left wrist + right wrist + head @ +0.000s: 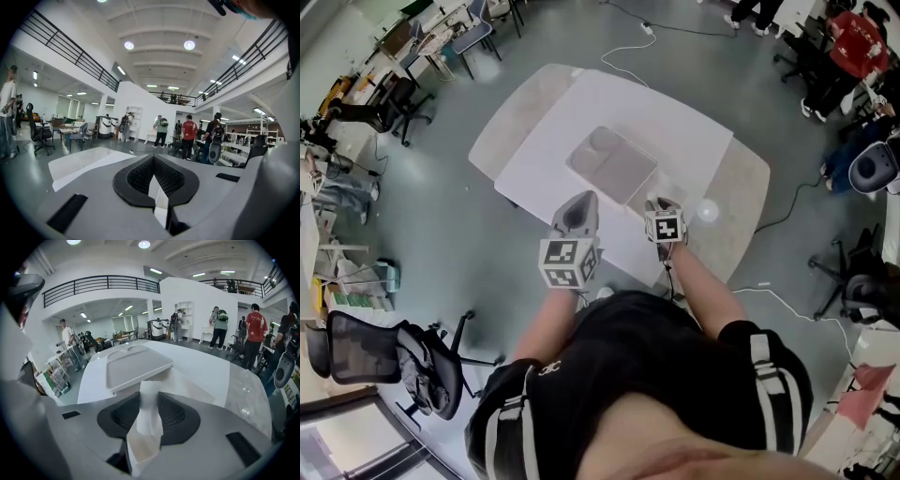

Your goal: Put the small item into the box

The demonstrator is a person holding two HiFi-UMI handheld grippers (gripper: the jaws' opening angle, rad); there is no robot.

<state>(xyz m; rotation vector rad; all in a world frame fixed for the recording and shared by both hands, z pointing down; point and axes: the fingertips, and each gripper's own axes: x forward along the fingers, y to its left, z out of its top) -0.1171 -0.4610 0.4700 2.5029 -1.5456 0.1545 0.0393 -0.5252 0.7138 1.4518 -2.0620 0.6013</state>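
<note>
Presently, right gripper [147, 427] clasps the item [151, 397], box [136, 363] ahead, slightly left; left gripper [158, 197] closed, empty.

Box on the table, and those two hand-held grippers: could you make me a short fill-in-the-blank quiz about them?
1. The ___ box sits in the middle of the table.
2. The right gripper grips a small item whose colour is ___.
3. The left gripper has its jaws together and holds ___.

Missing words: gray; white; nothing.
</note>
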